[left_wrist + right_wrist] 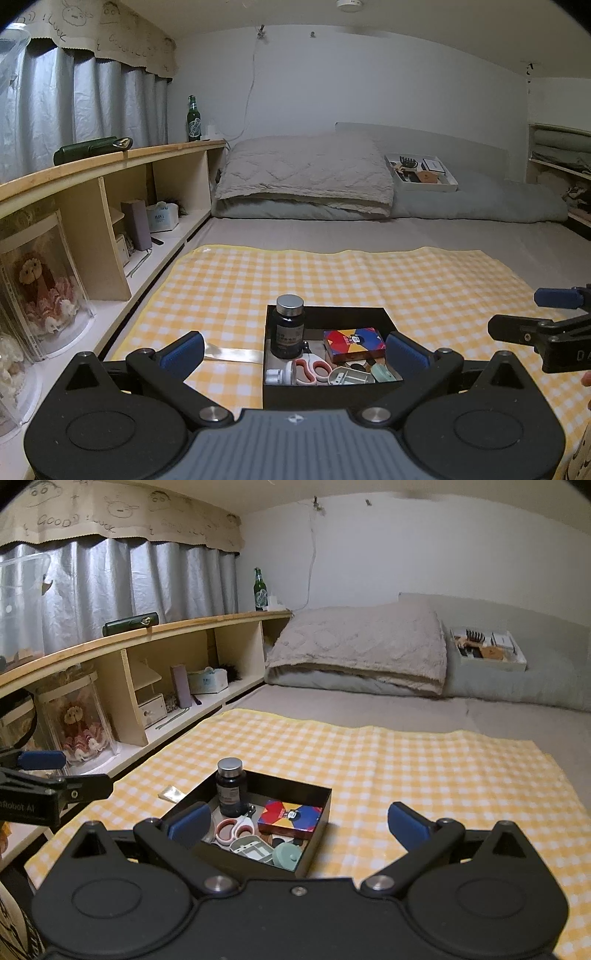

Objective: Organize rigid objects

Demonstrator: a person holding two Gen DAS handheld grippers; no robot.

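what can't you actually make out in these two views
- Dark bottle label: too small to read in both wrist views.
- Black box near contents: left wrist view, hidden by its front wall and the left gripper; right wrist view, partly behind the right gripper finger.
- White tray items: too distant to identify.

The near wall of the black box (325, 397) is partly covered by the left gripper's (293, 352) body, and the small pale pieces along the box's near edge, beside the scissors (314, 369), are too crowded to identify. The dark bottle's (231, 792) label is too small to read. The right gripper (554, 314) is cut off by the left view's right edge.
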